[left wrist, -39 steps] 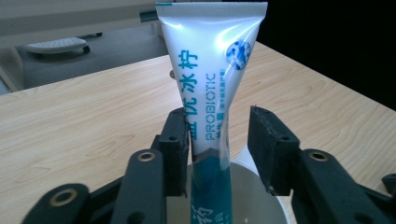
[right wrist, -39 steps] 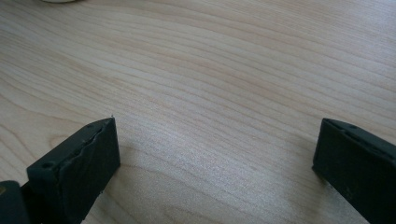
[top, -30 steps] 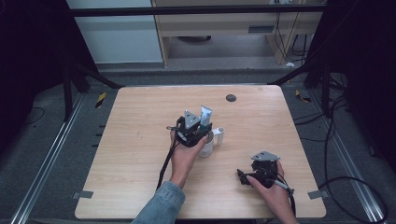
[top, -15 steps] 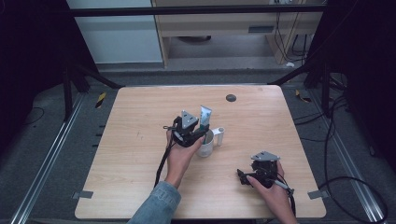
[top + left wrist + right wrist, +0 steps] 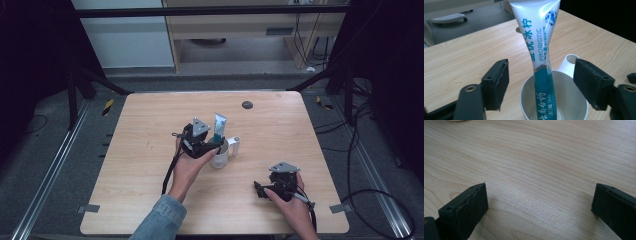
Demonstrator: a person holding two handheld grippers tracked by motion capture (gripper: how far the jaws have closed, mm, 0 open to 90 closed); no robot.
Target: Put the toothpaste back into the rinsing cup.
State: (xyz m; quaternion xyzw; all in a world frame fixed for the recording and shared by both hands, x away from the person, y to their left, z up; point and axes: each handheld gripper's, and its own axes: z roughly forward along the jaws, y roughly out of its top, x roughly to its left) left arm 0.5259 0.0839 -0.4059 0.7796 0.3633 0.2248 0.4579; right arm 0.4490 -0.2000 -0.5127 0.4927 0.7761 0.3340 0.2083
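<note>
A white mug (image 5: pixel 220 157) stands near the middle of the wooden table (image 5: pixel 140 135), its handle (image 5: pixel 235 146) to the right. A white and teal toothpaste tube (image 5: pixel 219 128) stands upright in the mug (image 5: pixel 564 105), leaning on the rim. In the left gripper view the tube (image 5: pixel 541 47) rises between the two jaws, clear of both pads. My left gripper (image 5: pixel 540 86) is open, right at the mug's near left side (image 5: pixel 207 145). My right gripper (image 5: pixel 272 189) rests low over the table's front right, open, with bare wood between its jaws (image 5: pixel 539 205).
A small dark round spot (image 5: pixel 247 104) lies on the table near its far edge. Metal rails (image 5: pixel 47 175) run along the floor on both sides. A shelf unit (image 5: pixel 235 30) and cables (image 5: pixel 360 150) lie beyond the table.
My left gripper has drawn back slightly from the tube toward the left and near side. The tube stays standing in the mug. The right gripper has not moved.
</note>
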